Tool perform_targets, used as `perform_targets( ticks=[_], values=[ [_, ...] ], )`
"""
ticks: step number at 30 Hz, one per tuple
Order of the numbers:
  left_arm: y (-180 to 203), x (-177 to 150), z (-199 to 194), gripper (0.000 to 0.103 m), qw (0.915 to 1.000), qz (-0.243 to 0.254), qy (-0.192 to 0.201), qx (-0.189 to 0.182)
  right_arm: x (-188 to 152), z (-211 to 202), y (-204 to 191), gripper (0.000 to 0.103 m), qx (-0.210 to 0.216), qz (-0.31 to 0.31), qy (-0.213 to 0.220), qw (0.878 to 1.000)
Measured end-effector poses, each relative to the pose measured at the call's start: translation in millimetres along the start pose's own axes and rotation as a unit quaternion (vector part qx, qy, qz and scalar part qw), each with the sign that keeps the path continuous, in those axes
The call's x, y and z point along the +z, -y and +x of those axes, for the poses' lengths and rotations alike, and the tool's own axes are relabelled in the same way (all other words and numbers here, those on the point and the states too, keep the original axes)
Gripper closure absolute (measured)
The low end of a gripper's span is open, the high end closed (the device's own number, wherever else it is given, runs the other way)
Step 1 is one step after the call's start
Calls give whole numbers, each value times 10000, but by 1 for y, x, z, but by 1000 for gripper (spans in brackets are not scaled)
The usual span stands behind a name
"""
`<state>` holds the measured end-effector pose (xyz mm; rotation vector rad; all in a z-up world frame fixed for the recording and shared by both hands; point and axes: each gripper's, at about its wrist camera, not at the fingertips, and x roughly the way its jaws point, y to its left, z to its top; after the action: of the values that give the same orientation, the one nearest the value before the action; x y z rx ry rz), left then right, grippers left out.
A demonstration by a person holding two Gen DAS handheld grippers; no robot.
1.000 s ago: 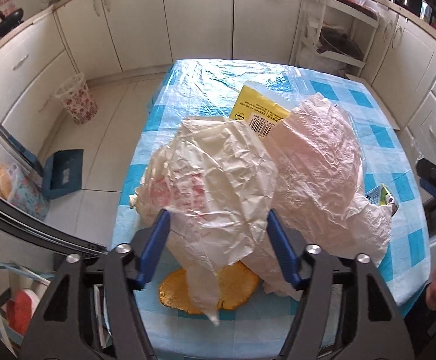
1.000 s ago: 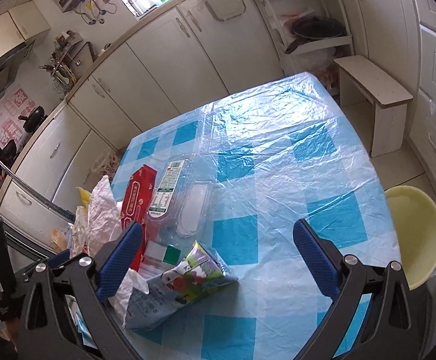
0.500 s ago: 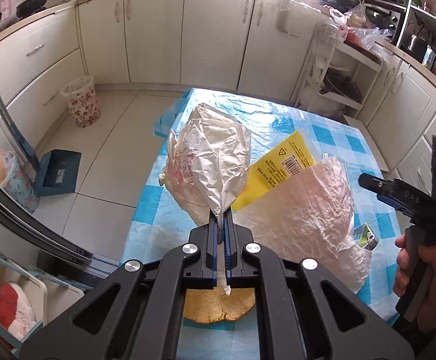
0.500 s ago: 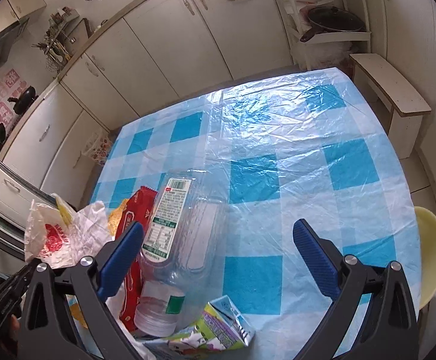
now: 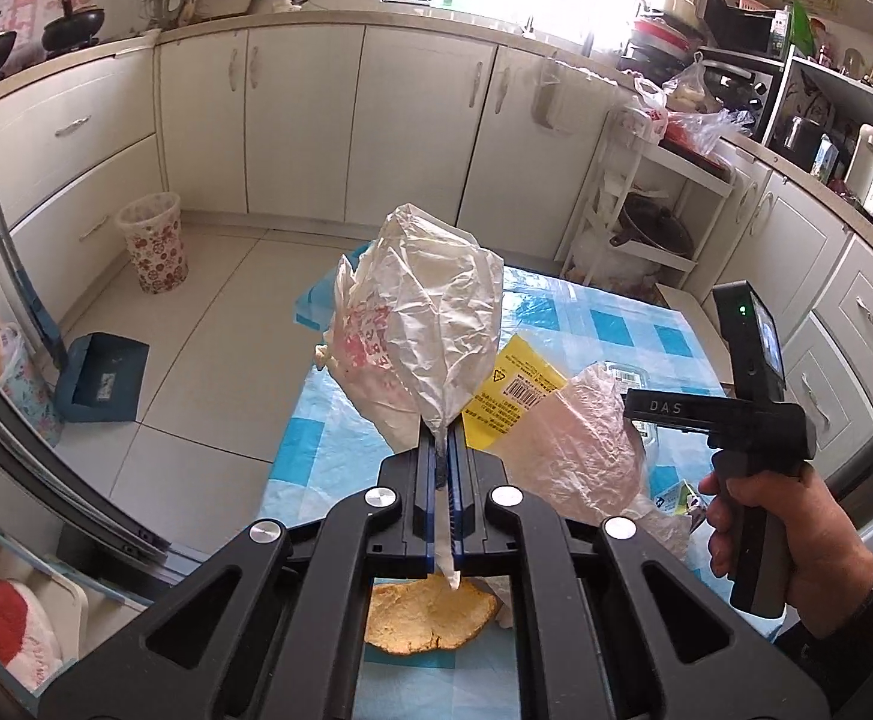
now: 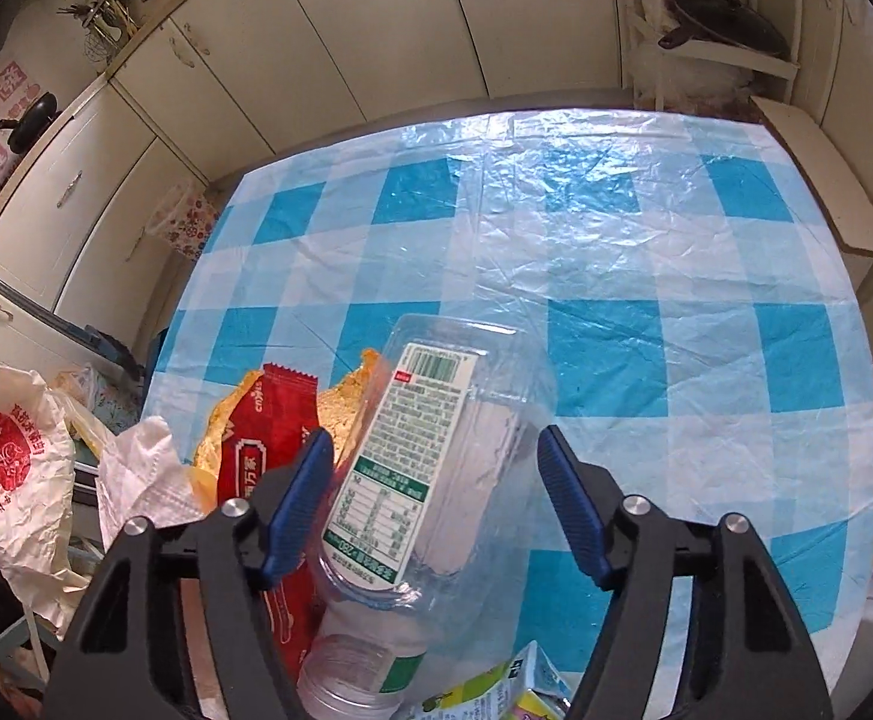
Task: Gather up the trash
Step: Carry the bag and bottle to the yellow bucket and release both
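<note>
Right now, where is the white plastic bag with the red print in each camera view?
Left wrist view: the white plastic bag stands centre frame, pinched in the shut jaws of the left gripper.
Right wrist view: the same bag sits at the far left edge, red print facing the camera.
Shared landmark: the floral wastebasket by the cabinets.

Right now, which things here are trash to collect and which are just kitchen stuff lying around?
Trash: white plastic bag, clear plastic container, red wrapper, yellow packet, drink carton.

Lying about: floral waste bin, blue dustpan, pan on the rack.
</note>
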<state>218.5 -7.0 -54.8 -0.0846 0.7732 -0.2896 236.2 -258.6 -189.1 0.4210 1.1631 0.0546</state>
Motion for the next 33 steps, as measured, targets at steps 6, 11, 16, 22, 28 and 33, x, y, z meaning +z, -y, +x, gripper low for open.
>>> perform_targets(
  ticks=[6,11,16,22,28,33],
  values=[
    [2,-1,-6,99,9999,4,89,-106,2,14,9,38,245,350,-408,9983],
    [-1,-3,-10,99,9998,34,166,-129,-2,-10,31,48,687,790,161,9944],
    [0,-5,-14,99,9995,37,293,-88,-7,-69,45,49,1026,872,1477,9798],
    [12,-7,-26,99,9983,175,551,-107,-21,-143,43,49,868,406,2639,9598],
    [46,-6,-40,99,9957,452,683,-434,-47,-196,69,49,485,82,3190,9465],
    [97,-9,-51,99,9902,764,634,-980,-71,-213,121,49,-18,216,3185,9477]
  ],
)
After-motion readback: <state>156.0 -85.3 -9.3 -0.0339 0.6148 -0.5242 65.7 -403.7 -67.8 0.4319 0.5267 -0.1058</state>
